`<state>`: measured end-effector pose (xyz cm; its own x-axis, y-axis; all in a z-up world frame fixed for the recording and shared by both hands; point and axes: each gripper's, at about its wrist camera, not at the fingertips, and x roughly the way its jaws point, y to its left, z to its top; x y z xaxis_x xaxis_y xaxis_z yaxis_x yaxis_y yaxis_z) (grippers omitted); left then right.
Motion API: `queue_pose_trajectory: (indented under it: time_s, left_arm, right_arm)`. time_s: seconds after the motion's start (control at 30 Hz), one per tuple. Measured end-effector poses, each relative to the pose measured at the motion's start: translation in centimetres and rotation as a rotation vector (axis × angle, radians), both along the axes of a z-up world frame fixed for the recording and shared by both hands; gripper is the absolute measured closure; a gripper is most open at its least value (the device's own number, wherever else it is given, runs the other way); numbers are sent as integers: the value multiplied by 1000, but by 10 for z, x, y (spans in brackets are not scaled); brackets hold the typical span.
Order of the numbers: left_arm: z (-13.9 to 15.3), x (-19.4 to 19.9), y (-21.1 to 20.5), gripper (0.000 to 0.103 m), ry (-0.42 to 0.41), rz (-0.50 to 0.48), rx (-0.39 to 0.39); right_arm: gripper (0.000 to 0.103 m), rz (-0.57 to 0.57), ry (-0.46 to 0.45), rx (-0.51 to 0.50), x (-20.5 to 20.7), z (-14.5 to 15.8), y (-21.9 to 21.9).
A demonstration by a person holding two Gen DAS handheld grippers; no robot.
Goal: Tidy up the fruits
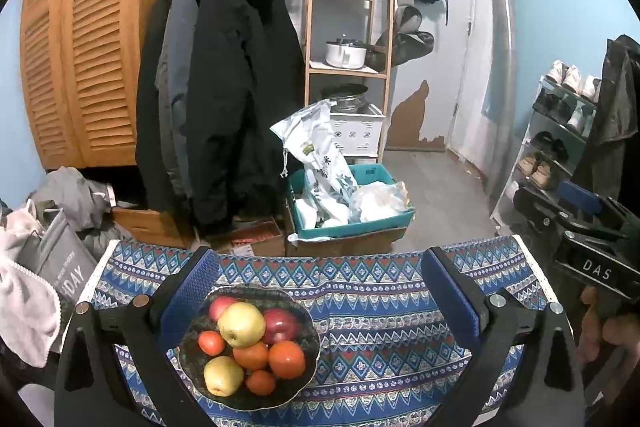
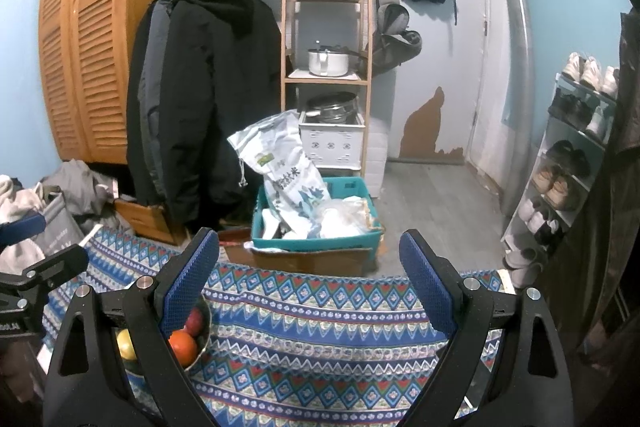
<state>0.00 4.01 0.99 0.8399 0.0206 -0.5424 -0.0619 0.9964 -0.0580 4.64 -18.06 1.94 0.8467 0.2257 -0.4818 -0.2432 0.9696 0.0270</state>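
Note:
A dark bowl point(image 1: 308, 323) full of fruit sits on the patterned blue tablecloth point(image 1: 380, 307). In it lie yellow pears point(image 1: 241, 323), red apples point(image 1: 280, 325), oranges point(image 1: 286, 359) and a small tomato point(image 1: 211, 342). My left gripper point(image 1: 320, 291) hovers open over the table, its left finger beside the bowl's rim, nothing between the pads. My right gripper point(image 2: 316, 279) is open too, above bare cloth to the right of the bowl point(image 2: 202, 327), whose fruit is partly hidden behind its left finger. The right gripper's body point(image 1: 592, 251) shows at the left wrist view's right edge.
Beyond the table's far edge stand a teal crate point(image 1: 352, 215) holding bags on a cardboard box, hanging dark coats point(image 1: 224, 99), a wooden shelf unit point(image 1: 348, 27) and a shoe rack point(image 1: 556, 139). Laundry and a grey bag point(image 1: 52, 259) lie at the left.

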Motion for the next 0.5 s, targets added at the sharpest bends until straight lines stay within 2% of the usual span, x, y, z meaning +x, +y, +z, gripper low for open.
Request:
queue_pose_trajectory:
  time_s: [0.2,0.5]
  left_arm:
    - [-2,2,0,1,20,10,13]
    - [0,0,0,1,2,20,26]
  right_arm:
    - [13,0,0,-1,0,0,1]
    - [13,5,3,-6,-2,0,6]
